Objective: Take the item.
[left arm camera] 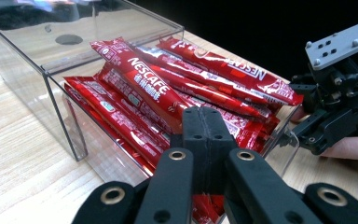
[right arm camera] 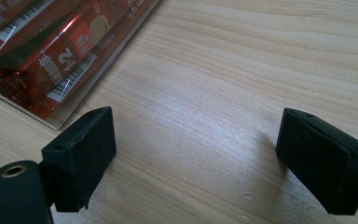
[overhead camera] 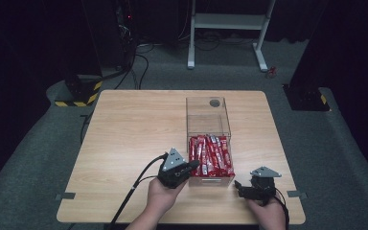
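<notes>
Red sachets piled in a pulled-out clear drawer

Clear acrylic drawer [overhead camera: 211, 180] drawn forward from its housing [overhead camera: 208, 116] on wooden table [overhead camera: 124, 134], probably for access to red coffee sachets [overhead camera: 211, 154]. Left gripper [left arm camera: 207, 135] poised just above sachets, jaws pressed together, gripping nothing visible. Right gripper [right arm camera: 193, 158] low over bare wood just beside drawer, jaws spread wide, empty, seemingly waiting.

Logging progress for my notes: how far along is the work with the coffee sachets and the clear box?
Done: the red coffee sachets lie piled in the clear box. In hand: nothing; the left gripper is shut over the pile, the right gripper open above the bare table. Left: unclear; no sachet lies outside.
</notes>
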The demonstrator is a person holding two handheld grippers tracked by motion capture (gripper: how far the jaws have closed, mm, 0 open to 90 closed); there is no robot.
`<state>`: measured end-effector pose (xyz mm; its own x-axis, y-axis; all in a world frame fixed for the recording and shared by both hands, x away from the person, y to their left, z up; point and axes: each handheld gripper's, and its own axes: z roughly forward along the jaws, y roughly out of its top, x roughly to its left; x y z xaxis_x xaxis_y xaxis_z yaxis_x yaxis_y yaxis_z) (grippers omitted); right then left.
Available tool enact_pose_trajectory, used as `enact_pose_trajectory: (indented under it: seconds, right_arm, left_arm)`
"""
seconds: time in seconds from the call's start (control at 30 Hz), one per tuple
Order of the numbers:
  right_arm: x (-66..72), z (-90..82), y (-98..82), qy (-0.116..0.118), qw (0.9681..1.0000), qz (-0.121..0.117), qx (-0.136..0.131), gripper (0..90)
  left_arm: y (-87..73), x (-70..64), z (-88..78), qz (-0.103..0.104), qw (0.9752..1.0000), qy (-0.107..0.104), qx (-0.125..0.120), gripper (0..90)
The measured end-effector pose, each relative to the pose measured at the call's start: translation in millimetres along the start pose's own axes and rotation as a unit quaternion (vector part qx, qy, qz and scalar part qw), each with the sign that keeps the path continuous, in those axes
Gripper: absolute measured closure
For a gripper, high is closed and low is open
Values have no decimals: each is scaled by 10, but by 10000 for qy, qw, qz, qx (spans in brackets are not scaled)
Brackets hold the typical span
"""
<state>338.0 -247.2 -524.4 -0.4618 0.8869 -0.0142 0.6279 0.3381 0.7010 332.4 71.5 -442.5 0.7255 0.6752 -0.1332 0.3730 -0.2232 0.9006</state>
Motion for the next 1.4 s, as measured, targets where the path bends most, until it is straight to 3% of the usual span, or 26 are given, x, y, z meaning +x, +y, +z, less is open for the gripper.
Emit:
enact_pose_trajectory:
  seconds: [1.4]
  right_arm:
    - [8, 2, 1, 30, 10000, 2, 16, 105]
  left_arm:
    - [118, 104, -213, 78, 9994, 91, -310, 900]
